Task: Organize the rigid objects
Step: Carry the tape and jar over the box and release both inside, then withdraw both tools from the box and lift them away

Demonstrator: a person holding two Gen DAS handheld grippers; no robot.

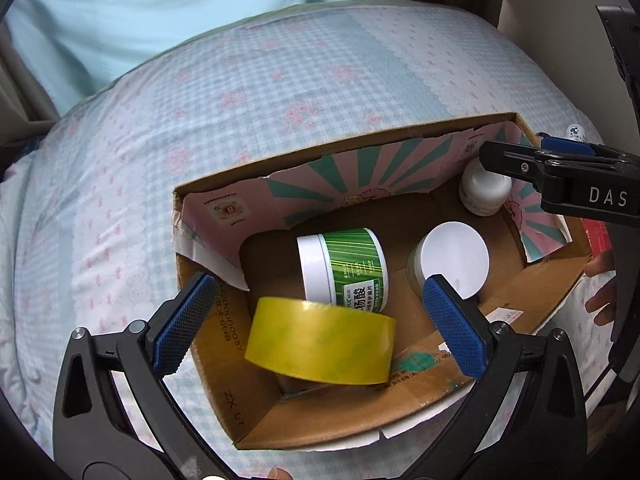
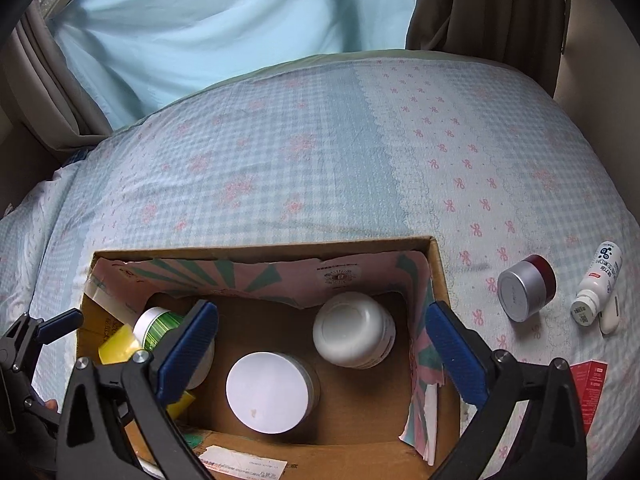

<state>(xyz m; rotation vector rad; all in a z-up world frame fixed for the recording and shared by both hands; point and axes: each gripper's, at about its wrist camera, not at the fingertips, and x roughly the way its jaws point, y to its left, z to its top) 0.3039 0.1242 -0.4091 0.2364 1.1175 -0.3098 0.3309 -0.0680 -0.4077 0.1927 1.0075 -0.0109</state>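
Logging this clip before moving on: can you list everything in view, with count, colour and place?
cardboard box: one, brown with a pink-and-teal liner, on the bed
tape roll: one, yellow, in the box's left end
green-label jar: one, white lid, on its side beside the tape roll
white-lid jar: one, in the box's middle
white bottle: one, in the box's right end
silver-and-red jar: one, on the bedspread right of the box
small white bottle: one, lying right of that jar
red packet: one, at the right edge
bedspread: one, blue check with pink flowers
left gripper: jaws open
right gripper: jaws open
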